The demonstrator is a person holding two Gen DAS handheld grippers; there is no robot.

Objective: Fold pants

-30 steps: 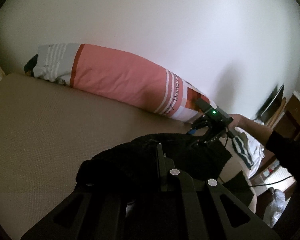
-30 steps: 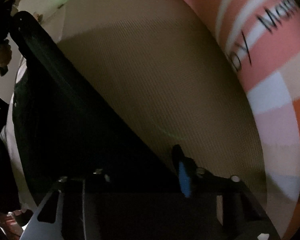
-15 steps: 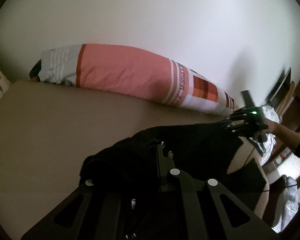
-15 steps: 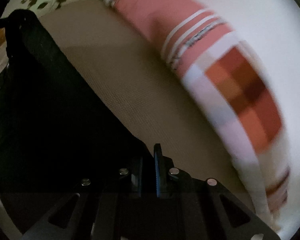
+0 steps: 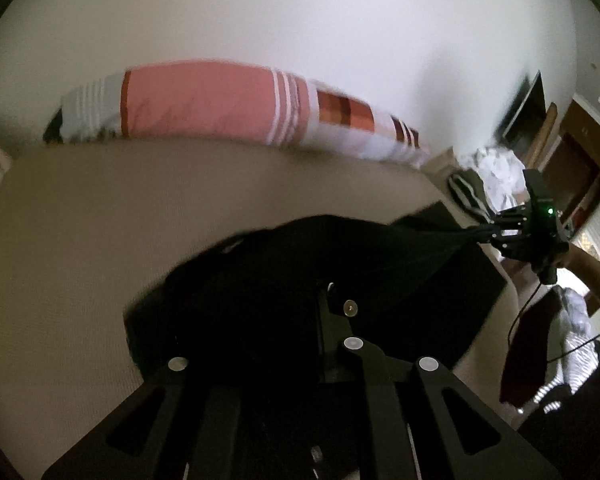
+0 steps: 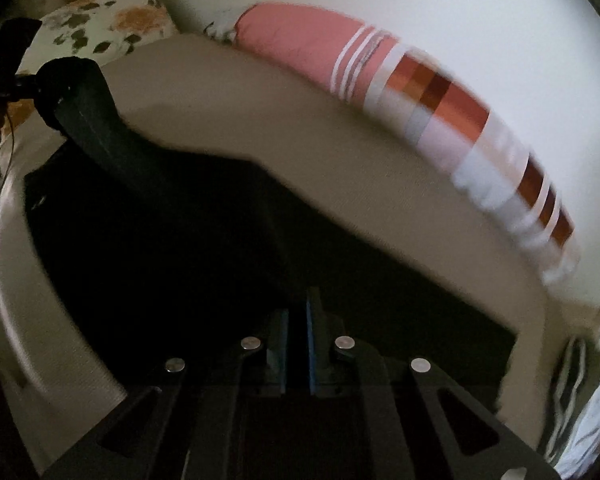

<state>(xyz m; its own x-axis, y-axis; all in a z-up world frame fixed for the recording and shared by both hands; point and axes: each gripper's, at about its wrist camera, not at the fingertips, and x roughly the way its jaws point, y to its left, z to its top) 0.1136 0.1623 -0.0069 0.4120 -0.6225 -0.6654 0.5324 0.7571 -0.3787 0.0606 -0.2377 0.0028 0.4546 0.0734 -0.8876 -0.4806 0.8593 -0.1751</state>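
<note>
Left wrist view: both tools, left tool (image 5: pixel 324 300) and right tool (image 5: pixel 485 230), clench black pants (image 5: pixel 260 280) stretched above bed (image 5: pixel 100 208).

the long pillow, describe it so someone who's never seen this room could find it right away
Start at the tan bed against the white wall. Along the seam where they meet lies the long pillow, stretched lengthwise. Its salmon-pink body, white stripes and orange-brown checks set it apart from the black pants and the floral pillow.

Matt black cloth pants (image 5: pixel 300 272), woven mattress (image 5: pixel 140 200)
</note>
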